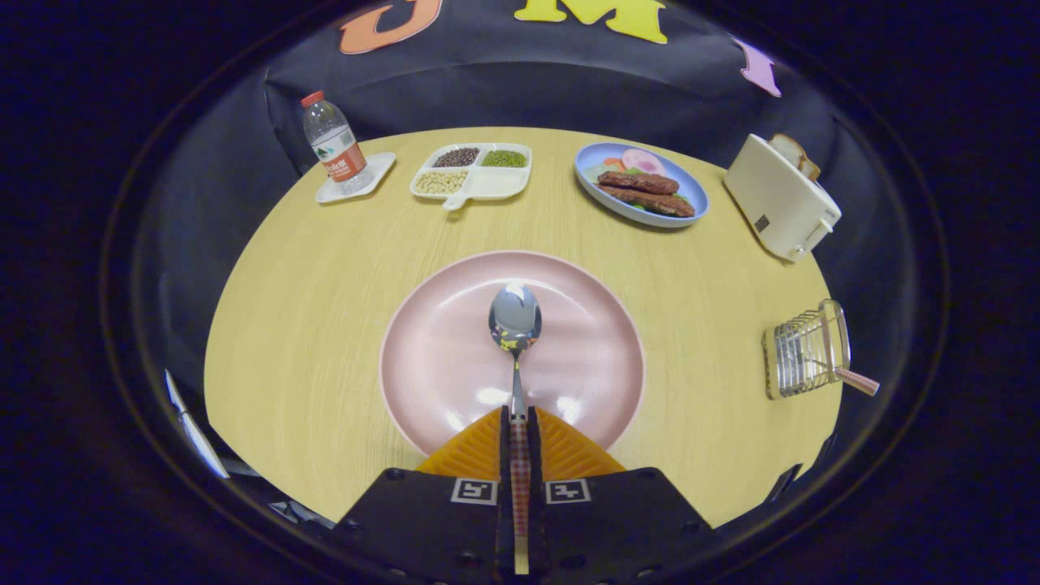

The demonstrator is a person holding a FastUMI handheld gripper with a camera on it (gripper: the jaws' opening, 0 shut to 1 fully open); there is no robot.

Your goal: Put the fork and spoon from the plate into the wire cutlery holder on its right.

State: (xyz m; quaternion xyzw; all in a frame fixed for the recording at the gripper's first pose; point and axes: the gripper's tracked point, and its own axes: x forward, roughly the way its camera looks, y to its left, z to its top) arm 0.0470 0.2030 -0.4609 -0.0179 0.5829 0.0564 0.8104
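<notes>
The gripper (520, 431) pinches the checked handle of the shiny metal spoon (515, 325), whose long axis runs straight ahead over the round pink plate (422, 341). The wire cutlery holder (800, 353), already holding one checked handle, stands well right, slightly farther.

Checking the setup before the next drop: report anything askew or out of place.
Nothing spilled or damaged. The gripper is shut on the spoon handle, bowl over the pink plate. One utensil handle already sticks out of the wire cutlery holder, which looks tipped, perhaps from lens distortion.
</notes>
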